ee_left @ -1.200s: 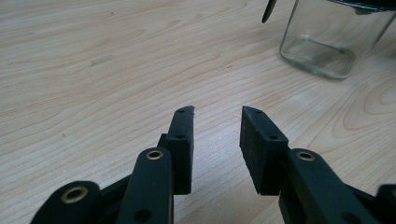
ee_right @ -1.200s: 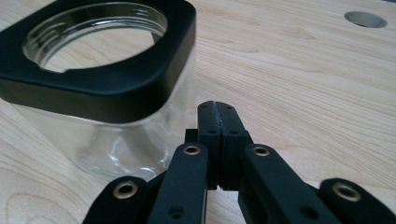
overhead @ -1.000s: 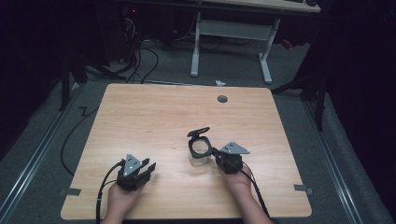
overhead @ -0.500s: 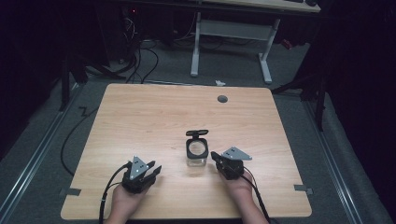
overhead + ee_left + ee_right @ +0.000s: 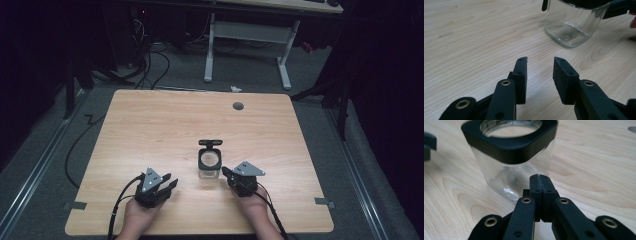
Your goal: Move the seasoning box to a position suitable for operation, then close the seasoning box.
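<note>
The glass jar (image 5: pixel 209 165) stands upright on the table (image 5: pixel 150 125); its black lid (image 5: pixel 210 143) hangs open behind. The left gripper (image 5: pixel 540 65) gapes empty nearby; the right gripper (image 5: pixel 540 178) is pinched closed on nothing, just beside the jar.

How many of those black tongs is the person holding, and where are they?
2. The left tongs sit near the table's front edge, jaws open. The right tongs are shut, tips close beside the glass jar.

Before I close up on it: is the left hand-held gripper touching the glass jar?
Apart. In the left gripper view the left hand-held gripper has its jaws open, and bare table lies between their tips and the glass jar.
</note>
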The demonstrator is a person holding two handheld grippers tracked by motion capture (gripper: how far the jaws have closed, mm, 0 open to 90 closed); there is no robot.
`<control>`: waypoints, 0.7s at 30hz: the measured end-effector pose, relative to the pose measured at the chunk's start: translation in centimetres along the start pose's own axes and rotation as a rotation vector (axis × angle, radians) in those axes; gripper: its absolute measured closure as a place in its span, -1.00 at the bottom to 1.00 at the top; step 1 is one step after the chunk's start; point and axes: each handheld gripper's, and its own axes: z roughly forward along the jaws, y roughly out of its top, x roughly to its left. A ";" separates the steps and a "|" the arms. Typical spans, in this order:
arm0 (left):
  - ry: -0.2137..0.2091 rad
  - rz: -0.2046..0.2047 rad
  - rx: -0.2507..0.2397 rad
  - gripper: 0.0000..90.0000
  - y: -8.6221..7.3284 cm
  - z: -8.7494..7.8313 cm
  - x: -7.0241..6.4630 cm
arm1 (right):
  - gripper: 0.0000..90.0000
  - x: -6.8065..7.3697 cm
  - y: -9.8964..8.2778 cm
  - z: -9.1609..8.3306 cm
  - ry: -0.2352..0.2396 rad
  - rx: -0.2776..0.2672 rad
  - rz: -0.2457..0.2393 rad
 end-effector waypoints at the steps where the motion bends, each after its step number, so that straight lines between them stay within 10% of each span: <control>1: -0.006 -0.001 0.000 0.45 0.0 0.1 -0.2 | 0.98 -0.2 0.1 -0.2 -0.005 -0.008 0.002; 21: -0.085 0.023 0.055 0.68 -1.6 3.8 -4.7 | 1.00 -4.2 4.2 -1.8 -0.067 -0.089 0.040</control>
